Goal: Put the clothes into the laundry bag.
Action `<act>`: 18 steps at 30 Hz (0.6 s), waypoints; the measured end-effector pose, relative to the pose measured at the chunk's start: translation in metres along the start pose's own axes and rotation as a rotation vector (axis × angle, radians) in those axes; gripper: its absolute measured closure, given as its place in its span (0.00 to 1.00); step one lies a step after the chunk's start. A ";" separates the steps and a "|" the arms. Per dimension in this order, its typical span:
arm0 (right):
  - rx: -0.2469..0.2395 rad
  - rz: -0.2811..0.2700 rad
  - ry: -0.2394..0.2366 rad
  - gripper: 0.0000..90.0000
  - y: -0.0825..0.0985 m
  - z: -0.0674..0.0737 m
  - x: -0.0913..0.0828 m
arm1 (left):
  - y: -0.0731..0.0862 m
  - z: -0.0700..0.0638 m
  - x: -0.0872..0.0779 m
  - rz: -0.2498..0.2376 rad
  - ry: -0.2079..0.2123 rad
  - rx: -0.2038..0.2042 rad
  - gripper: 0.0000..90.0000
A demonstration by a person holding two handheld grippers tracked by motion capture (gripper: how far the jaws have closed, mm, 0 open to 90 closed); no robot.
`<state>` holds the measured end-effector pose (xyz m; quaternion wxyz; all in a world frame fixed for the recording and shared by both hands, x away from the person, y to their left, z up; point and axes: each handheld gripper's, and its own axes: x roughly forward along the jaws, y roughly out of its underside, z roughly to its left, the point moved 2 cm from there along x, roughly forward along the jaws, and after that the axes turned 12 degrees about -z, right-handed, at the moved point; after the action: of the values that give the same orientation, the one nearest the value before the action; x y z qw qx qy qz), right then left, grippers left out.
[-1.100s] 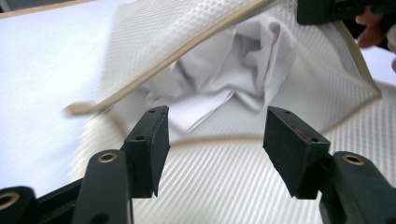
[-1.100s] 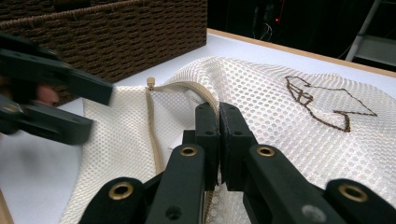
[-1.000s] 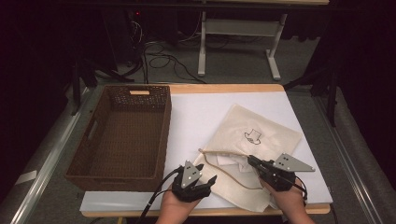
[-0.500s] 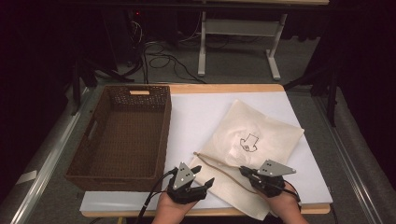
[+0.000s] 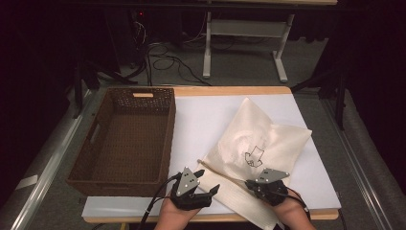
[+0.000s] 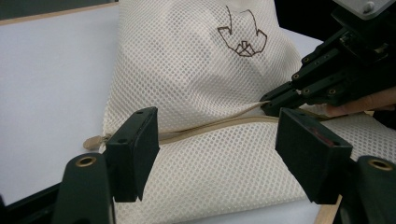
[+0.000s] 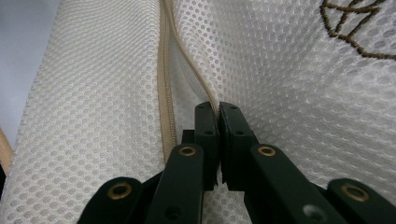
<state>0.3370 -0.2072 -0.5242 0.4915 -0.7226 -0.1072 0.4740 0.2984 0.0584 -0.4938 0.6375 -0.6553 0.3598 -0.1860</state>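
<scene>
A cream mesh bag [image 5: 258, 139] with a dark embroidered mark lies on the white table cover [image 5: 201, 115]. Its beige zipper [image 6: 210, 128] runs along the near side and stands partly open [image 7: 166, 93]. My right gripper [image 7: 218, 109] is shut on the upper zipper edge of the bag, low at the table's front [image 5: 250, 184]. My left gripper [image 6: 215, 140] is near the zipper's left end [image 5: 207, 184]. Its jaws have just been opening and stand wide apart, with the bag lying beyond them and nothing pinched. The right gripper [image 6: 268, 106] shows ahead of it.
A brown wicker basket [image 5: 129, 134] stands on the left of the table, with nothing in it. The wooden front edge [image 5: 220, 218] runs just under both hands. White cover lies bare behind and left of the bag. A desk frame [image 5: 244, 43] and cables lie beyond the table.
My right gripper has sunk toward the front edge with the bag's edge in it, and the bag has settled flatter. My left hand has stayed where it was.
</scene>
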 end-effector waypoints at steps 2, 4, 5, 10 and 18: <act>0.005 -0.008 -0.003 0.97 0.000 -0.001 0.002 | 0.000 0.001 0.000 -0.001 -0.003 -0.001 0.34; 0.008 -0.015 -0.001 0.96 0.000 -0.001 0.002 | 0.000 0.001 0.001 -0.002 -0.006 0.005 0.33; 0.014 -0.010 -0.003 0.94 0.000 -0.001 0.002 | 0.000 0.001 0.001 -0.002 -0.010 0.011 0.33; 0.024 -0.018 -0.013 0.91 0.000 -0.003 0.002 | 0.001 0.002 0.002 0.013 -0.028 0.024 0.32; 0.057 -0.078 -0.016 0.86 -0.007 -0.004 -0.007 | 0.005 0.003 0.006 0.032 -0.034 0.043 0.31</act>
<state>0.3386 -0.2105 -0.5147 0.5292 -0.6998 -0.1256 0.4632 0.3030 0.0566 -0.5000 0.6605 -0.6386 0.3554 -0.1722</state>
